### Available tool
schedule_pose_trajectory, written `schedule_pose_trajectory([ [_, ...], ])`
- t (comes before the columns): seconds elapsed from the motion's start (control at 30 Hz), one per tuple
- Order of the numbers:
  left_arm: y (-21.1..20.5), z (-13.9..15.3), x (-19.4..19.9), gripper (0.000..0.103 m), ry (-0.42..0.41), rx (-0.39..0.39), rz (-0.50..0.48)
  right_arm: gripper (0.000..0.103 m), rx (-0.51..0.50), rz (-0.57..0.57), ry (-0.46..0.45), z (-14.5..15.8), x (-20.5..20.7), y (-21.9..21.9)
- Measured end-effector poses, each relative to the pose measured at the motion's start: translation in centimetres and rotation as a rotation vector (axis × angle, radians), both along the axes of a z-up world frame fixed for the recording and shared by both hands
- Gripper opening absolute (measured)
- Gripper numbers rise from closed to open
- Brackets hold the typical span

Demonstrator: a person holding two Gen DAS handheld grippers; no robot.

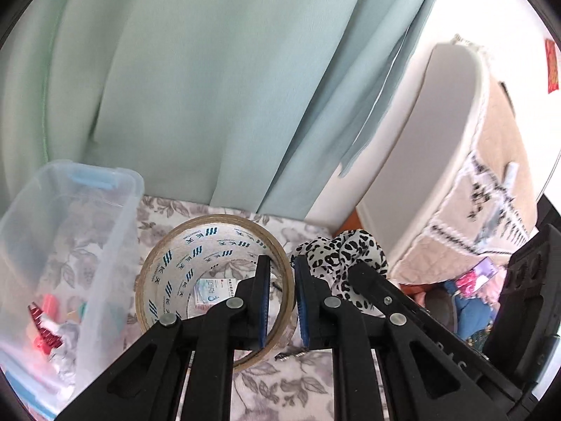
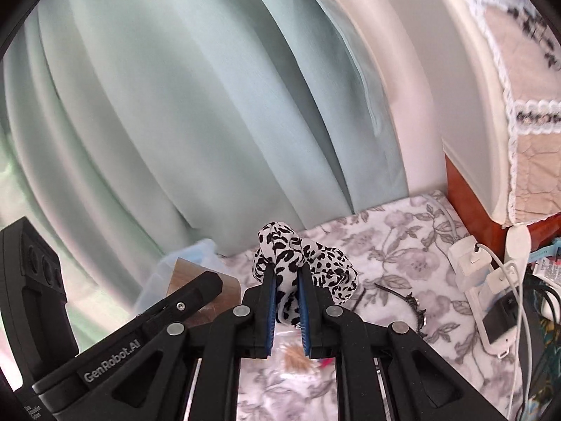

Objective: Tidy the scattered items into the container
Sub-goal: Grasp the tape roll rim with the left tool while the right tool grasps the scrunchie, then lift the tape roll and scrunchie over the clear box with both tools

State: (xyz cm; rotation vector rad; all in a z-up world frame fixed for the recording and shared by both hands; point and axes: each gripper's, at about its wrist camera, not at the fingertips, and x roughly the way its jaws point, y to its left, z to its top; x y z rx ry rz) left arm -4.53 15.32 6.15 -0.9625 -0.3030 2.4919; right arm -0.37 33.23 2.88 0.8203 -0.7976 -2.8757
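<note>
A brown packing tape roll point(image 1: 217, 242) with a white printed core stands tilted beside the clear plastic container point(image 1: 115, 231). My left gripper point(image 1: 281, 264) is shut on the roll's right wall, one finger inside the hole and one outside. A black-and-white leopard scrunchie point(image 2: 315, 266) is pinched in my shut right gripper point(image 2: 286, 271) above the floral cloth point(image 2: 403, 245). In the left wrist view the scrunchie point(image 1: 350, 249) hangs just right of the tape. The container holds several small items, among them red wrappers point(image 1: 44, 329).
A small printed box point(image 1: 210, 294) shows through the tape's hole and a screw point(image 1: 291, 355) lies under it. On the cloth lie a bag of toothpicks point(image 2: 294, 352) and a black hair band point(image 2: 406, 298). A power strip point(image 2: 480, 273) with cables lies at the right; curtains point(image 2: 210, 105) hang behind.
</note>
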Motion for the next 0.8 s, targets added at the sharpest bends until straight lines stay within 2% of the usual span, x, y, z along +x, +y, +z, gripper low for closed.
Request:
schedule_pose_trajectory([
  [0.13, -1.1, 2.5, 2.1, 0.014, 0.050, -0.005, 0.028, 0.013, -0.025, -0.004, 0.065, 2.7, 2.4, -1.1],
  [0.23, -1.9, 3.8, 4.0, 0.014, 0.090, 0.029, 0.032, 0.013, -0.020, -0.010, 0.105, 4.3, 4.6, -1.7],
  [0.53, -4.8, 4.5, 6.1, 0.014, 0.104, 0.079, 0.061, 0.013, -0.002, 0.000, 0.149, 6.1, 7.9, -3.9],
  [0.8, -7.9, 4.6, 7.5, 0.014, 0.112, 0.116, 0.112, 0.013, 0.032, 0.019, 0.139, 6.6, 9.0, -6.2],
])
